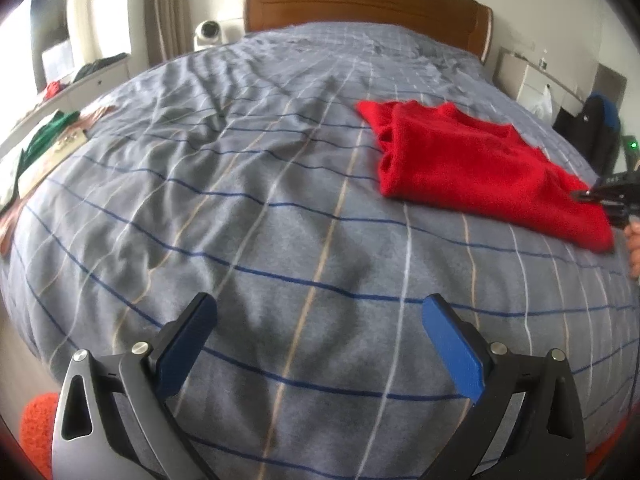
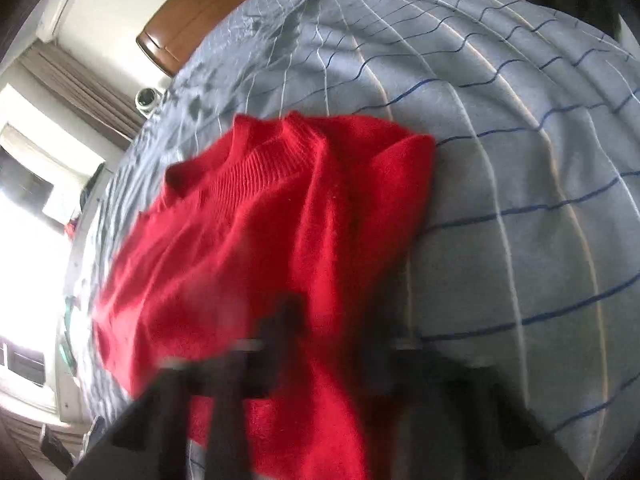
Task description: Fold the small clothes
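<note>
At the near edge of the bed, the left gripper (image 1: 318, 340) is spread wide and holds nothing above the grey checked bedspread (image 1: 260, 208). Farther right, the folded red sweater (image 1: 480, 164) lies flat on the bedspread. The right gripper (image 2: 332, 344) is over the sweater's near edge; motion blur hides its grip, apparently part open. Beyond stands the wooden headboard (image 1: 360, 0).

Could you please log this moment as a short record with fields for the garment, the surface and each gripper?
garment: red sweater, partly folded, lying flat
surface: grey checked bedspread
left gripper: jaws open, empty, over bare bedspread, apart from the sweater
right gripper: at the sweater's near edge; jaws blurred, state unclear
background: wooden headboard
</note>
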Demonstrator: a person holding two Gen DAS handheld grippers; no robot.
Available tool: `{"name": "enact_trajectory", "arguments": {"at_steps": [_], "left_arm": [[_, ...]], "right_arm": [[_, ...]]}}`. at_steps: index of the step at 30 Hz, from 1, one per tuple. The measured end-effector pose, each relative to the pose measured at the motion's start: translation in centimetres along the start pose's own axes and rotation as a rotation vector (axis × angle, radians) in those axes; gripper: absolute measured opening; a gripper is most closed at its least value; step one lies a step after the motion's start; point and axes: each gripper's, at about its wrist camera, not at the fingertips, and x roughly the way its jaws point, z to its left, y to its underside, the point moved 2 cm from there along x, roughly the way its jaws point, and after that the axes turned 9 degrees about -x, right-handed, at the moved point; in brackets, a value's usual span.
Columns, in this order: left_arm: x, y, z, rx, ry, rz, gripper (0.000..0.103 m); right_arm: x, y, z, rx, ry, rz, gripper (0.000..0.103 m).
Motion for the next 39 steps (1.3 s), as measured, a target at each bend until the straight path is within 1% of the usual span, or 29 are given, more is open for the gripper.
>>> {"name": "enact_trajectory", "arguments": {"at_steps": [3,6,8,11,12,13,15,17,18,19,20,21,22,24,25,26,27,28,29,30,31,32,33,34,36,37,38,39], "left_arm": [[0.0,-0.7,1.2,-0.045,0.011,-0.009,0.102],[0.3,-1.2,2.3,-0.08,0.009,-0.007,0.102],[0.4,-1.4,3.0,-0.101,-0.002,-0.008,0.102],[0.3,-1.6,4.0,-0.124,-0.018,-0.015,0.102],[0.2,-1.6,4.4,-0.131,-0.021,-0.017,0.102],[0.2,-1.6,4.7,-0.14,-0.022,-0.018,0.102],[0.2,-1.7,5.1,-0.155,-0.022,-0.016,0.102],[0.3,-1.8,5.4,-0.166,-0.02,-0.014,0.102],[0.3,-1.9,5.4,-0.169,-0.018,-0.015,0.102],[0.2,-1.9,5.5,-0.17,-0.016,-0.017,0.102],[0.1,-1.9,5.5,-0.171,-0.014,-0.019,0.102],[0.1,-2.0,5.5,-0.171,-0.009,-0.021,0.102],[0.0,-2.0,5.6,-0.171,-0.002,-0.02,0.102],[0.0,-2.1,5.7,-0.172,0.006,-0.02,0.102],[0.0,-2.1,5.8,-0.175,0.012,-0.02,0.102],[0.0,-2.2,5.9,-0.178,0.016,-0.019,0.102],[0.1,-2.3,5.9,-0.182,0.019,-0.018,0.102],[0.2,-2.3,6.0,-0.186,0.022,-0.016,0.102],[0.2,-2.4,6.1,-0.189,0.024,-0.014,0.102],[0.3,-2.4,6.1,-0.19,0.024,-0.012,0.102],[0.4,-2.4,6.0,-0.19,0.023,-0.01,0.102],[0.3,-2.3,5.9,-0.189,0.023,-0.01,0.102],[0.3,-2.2,5.9,-0.185,0.022,-0.01,0.102],[0.2,-2.1,5.7,-0.178,0.021,-0.012,0.102],[0.1,-1.9,5.5,-0.159,0.016,-0.013,0.102],[0.2,-1.8,5.4,-0.151,0.013,-0.01,0.102],[0.2,-1.7,5.3,-0.146,0.011,-0.007,0.102],[0.4,-1.6,5.3,-0.142,0.011,0.0,0.102]], "right_arm": [[-2.2,-1.2,3.0,-0.024,-0.04,-0.054,0.013],[-3.9,-3.2,8.8,-0.097,-0.115,-0.076,0.012],[-3.5,-4.2,13.6,-0.171,-0.151,-0.06,0.012],[-0.8,-4.6,20.3,-0.269,-0.173,-0.02,0.012],[0.0,-4.5,21.4,-0.289,-0.17,-0.012,0.012],[1.7,-4.0,23.5,-0.321,-0.161,0.006,0.012],[4.7,-2.7,26.3,-0.358,-0.144,0.03,0.012],[7.1,-0.9,28.3,-0.411,-0.114,0.048,0.013],[8.1,-0.2,29.0,-0.426,-0.12,0.066,0.02],[9.3,0.6,29.6,-0.423,-0.162,0.104,0.025],[9.6,1.1,29.9,-0.408,-0.198,0.126,0.045],[9.0,1.4,30.2,-0.391,-0.249,0.121,0.059],[7.8,1.4,30.4,-0.385,-0.309,0.105,0.061],[4.5,0.5,30.5,-0.383,-0.441,0.06,0.061],[3.2,0.1,30.3,-0.388,-0.47,0.036,0.061],[1.2,-0.6,30.0,-0.404,-0.486,-0.01,0.061],[-0.6,-1.4,29.5,-0.427,-0.46,-0.062,0.061],[-1.6,-2.0,29.0,-0.45,-0.398,-0.097,0.061],[-2.1,-2.3,28.2,-0.477,-0.306,-0.114,0.061],[-2.0,-2.4,27.8,-0.504,-0.22,-0.112,0.06],[-1.0,-2.1,27.0,-0.546,-0.098,-0.088,0.059],[-0.1,-1.7,26.6,-0.571,-0.048,-0.068,0.051],[1.1,-0.9,26.3,-0.596,-0.01,-0.046,0.045],[2.7,0.4,26.2,-0.619,0.016,-0.02,0.044],[4.4,2.3,26.0,-0.633,0.004,0.003,0.043],[6.0,3.9,26.5,-0.649,-0.001,0.018,0.043],[6.6,5.0,26.8,-0.673,0.019,0.017,0.043],[7.3,6.2,27.6,-0.72,0.062,-0.003,0.043]]}}
